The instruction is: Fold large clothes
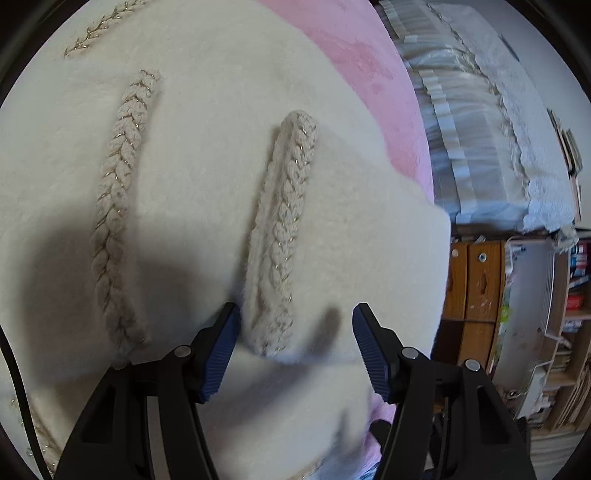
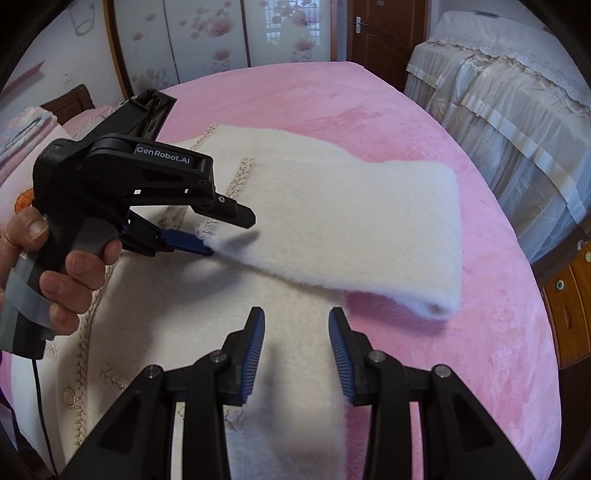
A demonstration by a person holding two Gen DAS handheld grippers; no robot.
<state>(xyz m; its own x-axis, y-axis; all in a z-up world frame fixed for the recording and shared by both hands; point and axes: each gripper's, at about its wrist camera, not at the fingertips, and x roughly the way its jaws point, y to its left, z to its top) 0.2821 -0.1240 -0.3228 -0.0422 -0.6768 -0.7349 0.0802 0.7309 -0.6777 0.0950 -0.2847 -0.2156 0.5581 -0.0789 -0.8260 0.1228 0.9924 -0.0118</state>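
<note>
A large fluffy cream garment with braided gold-thread trim lies on a pink bed. A sleeve-like flap is folded across the body. In the right wrist view my left gripper hangs over the flap's edge, jaws apart, the lower blue pad touching the fabric. In the left wrist view the left gripper is open, with the braided trim between its fingers. My right gripper is open and empty, just above the garment's lower body.
The pink blanket extends to the right and far side of the garment. A lace-covered piece of furniture stands to the right of the bed. Wooden drawers and bookshelves stand beyond the bed edge. A wardrobe and door are at the back.
</note>
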